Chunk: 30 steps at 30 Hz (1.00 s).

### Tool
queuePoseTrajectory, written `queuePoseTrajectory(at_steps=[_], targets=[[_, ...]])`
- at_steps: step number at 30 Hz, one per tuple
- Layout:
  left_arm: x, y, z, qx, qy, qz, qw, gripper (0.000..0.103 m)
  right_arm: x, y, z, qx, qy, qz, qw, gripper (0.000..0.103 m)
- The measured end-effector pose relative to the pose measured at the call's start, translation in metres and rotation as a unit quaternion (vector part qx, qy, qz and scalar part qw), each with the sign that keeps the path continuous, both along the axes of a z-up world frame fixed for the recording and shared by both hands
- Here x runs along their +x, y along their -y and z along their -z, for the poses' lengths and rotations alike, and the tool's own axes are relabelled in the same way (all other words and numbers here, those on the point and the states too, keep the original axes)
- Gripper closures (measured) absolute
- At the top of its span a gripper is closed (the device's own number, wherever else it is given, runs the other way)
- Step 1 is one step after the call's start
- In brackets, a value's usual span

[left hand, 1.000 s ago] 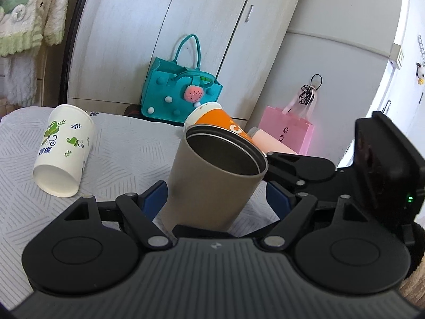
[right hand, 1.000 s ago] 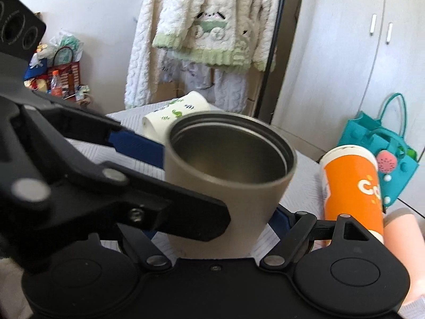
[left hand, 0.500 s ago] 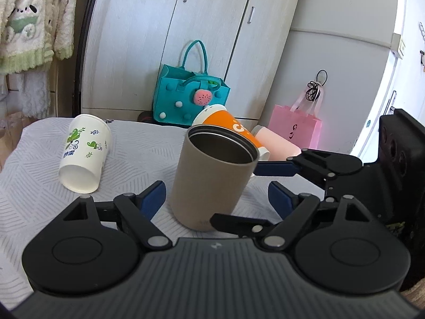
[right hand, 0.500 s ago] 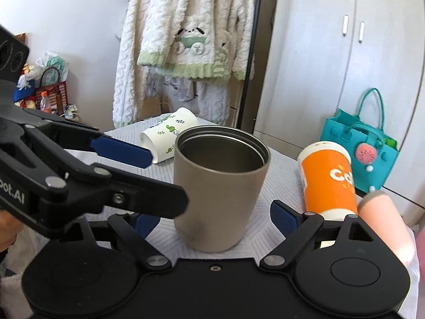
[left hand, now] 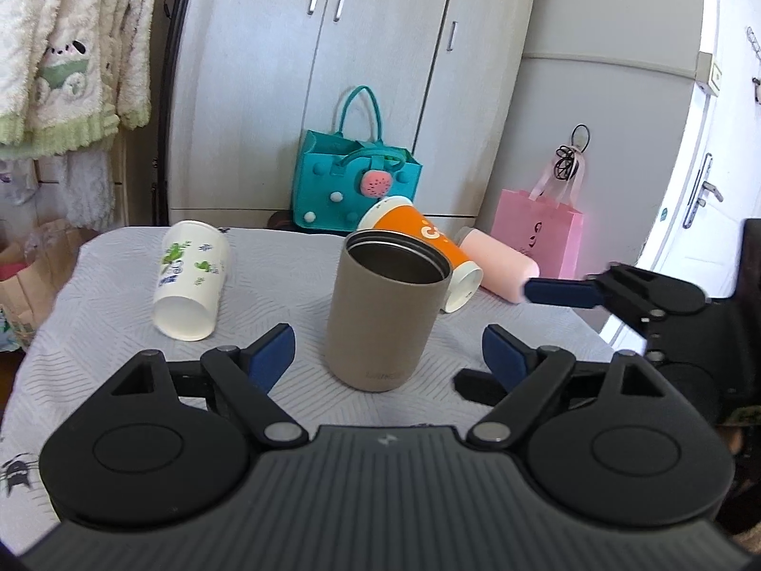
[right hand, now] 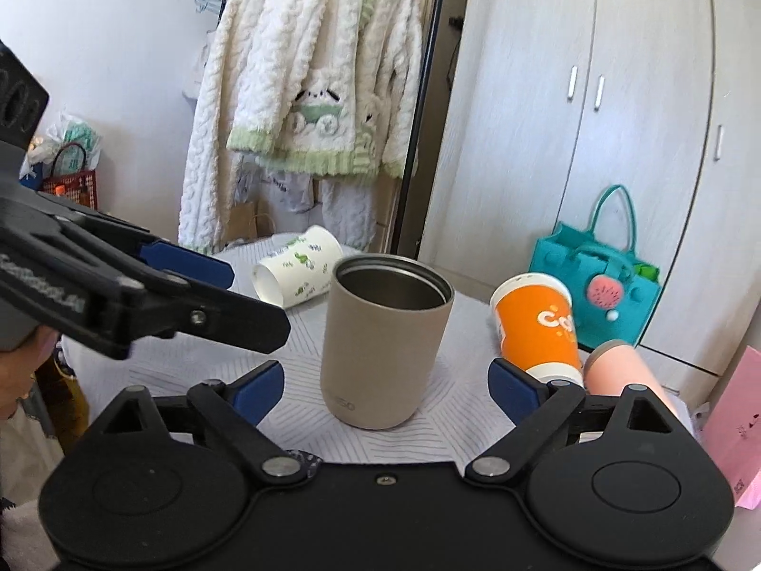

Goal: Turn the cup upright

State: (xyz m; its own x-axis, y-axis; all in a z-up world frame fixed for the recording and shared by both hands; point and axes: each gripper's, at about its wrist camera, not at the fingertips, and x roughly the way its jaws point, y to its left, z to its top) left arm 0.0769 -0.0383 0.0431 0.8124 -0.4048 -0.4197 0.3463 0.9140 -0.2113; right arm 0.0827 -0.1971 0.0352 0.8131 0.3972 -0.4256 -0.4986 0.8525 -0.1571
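A beige metal cup (left hand: 385, 319) stands upright, mouth up, on the grey patterned table cloth (left hand: 295, 257); it also shows in the right wrist view (right hand: 380, 347). My left gripper (left hand: 387, 352) is open and empty, its blue pads apart on either side, short of the cup and not touching it. My right gripper (right hand: 385, 388) is open and empty too, drawn back from the cup. The right gripper shows at the right in the left wrist view (left hand: 561, 292). The left gripper shows at the left in the right wrist view (right hand: 185, 261).
A white cup with green print (left hand: 190, 280) lies on its side at the left. An orange cup (left hand: 423, 247) and a pink cup (left hand: 499, 266) lie on their sides behind the beige cup. A teal bag (left hand: 354, 190) and a pink bag (left hand: 537, 238) stand beyond the table.
Both grippers let go of the beige cup, opened and drew back. The cup went from held and tilted to standing upright on the cloth.
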Motion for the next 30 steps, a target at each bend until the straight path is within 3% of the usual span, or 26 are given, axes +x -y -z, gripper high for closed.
queuePoseTrajectory(at_steps=[8, 19, 25, 30], targets=[[-0.019, -0.017, -0.004, 0.018, -0.009, -0.029, 0.9994, 0.014, -0.029, 0.002, -0.006, 0.049, -0.022, 0.069, 0.996, 0.005], [-0.043, -0.032, -0.006, 0.016, -0.011, -0.05, 0.9986, 0.0, -0.067, 0.0, -0.007, 0.054, 0.017, 0.172, 0.983, 0.0], [-0.053, -0.035, -0.003, 0.016, -0.015, -0.063, 0.9978, 0.0, -0.086, 0.001, -0.009, 0.069, 0.03, 0.2, 0.977, 0.0], [-0.058, -0.036, 0.001, 0.037, -0.02, -0.088, 0.9952, 0.0, -0.088, 0.001, -0.007, 0.069, 0.014, 0.231, 0.97, 0.0]])
